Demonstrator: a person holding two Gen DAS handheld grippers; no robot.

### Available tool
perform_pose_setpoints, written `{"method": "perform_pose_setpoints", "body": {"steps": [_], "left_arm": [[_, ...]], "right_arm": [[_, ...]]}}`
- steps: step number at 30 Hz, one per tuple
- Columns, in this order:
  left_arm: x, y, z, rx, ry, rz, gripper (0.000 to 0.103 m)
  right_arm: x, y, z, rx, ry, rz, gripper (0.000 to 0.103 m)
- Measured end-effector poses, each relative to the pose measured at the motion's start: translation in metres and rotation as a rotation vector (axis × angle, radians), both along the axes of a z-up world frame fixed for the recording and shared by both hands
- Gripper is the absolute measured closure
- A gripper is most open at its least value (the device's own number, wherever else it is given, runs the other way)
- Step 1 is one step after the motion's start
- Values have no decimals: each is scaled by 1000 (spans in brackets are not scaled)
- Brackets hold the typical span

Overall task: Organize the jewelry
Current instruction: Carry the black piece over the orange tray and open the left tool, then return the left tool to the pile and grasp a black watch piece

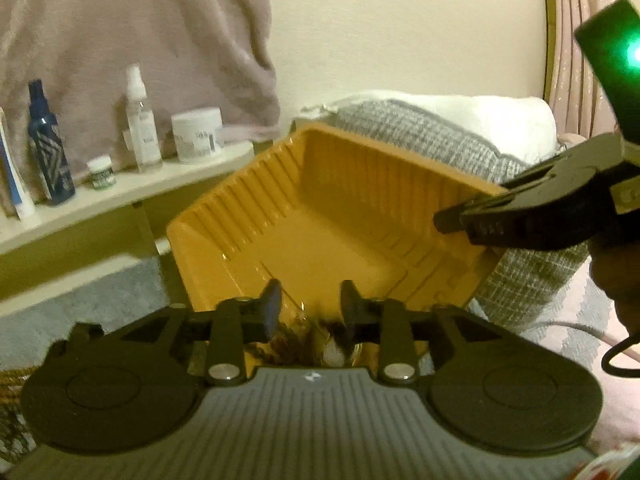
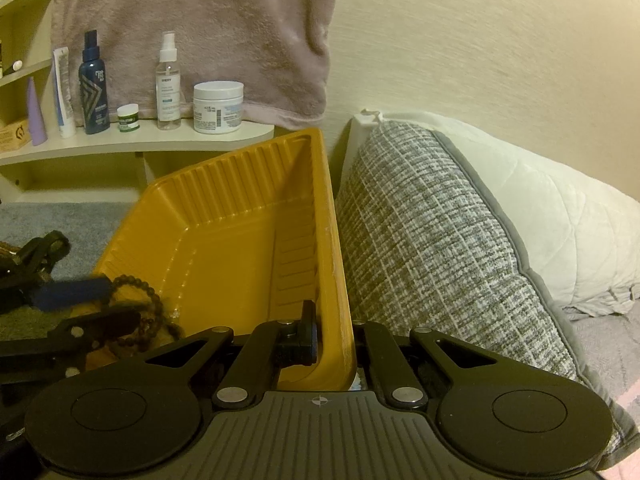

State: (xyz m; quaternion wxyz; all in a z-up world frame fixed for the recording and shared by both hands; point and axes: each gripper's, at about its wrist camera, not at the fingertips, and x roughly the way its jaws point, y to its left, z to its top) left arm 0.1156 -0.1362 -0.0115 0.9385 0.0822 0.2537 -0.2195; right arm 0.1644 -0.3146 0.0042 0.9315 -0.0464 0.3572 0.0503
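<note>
A yellow ribbed plastic tray [image 1: 328, 216] is held tilted above the bed; it also shows in the right wrist view [image 2: 224, 240]. My right gripper [image 2: 332, 336] is shut on the tray's right wall, also seen in the left wrist view [image 1: 472, 220]. My left gripper [image 1: 310, 304] is at the tray's near edge with its fingers apart, above a pile of jewelry [image 1: 304, 344]. A dark beaded bracelet [image 2: 148, 308] lies in the tray's low corner beside the left gripper [image 2: 80, 304].
A grey woven pillow [image 2: 432, 248] and a white pillow [image 2: 552, 216] lie right of the tray. A shelf [image 2: 160, 140] behind holds spray bottles [image 2: 167, 80], jars [image 2: 218, 106] and a tube. A pink towel [image 2: 200, 32] hangs on the wall.
</note>
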Motion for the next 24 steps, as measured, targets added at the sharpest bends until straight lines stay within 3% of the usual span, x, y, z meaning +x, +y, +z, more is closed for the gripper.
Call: {"method": "perform_pose_setpoints", "body": {"steps": [8, 18, 24], "left_arm": [[-1, 37, 4, -1, -11, 117, 74], [4, 109, -20, 74, 22, 333, 74], [19, 131, -32, 99, 36, 395, 74]], "right_arm": [[-1, 2, 1, 0, -1, -1, 99], [0, 2, 0, -3, 1, -4, 99], [0, 1, -1, -7, 3, -4, 99]]}}
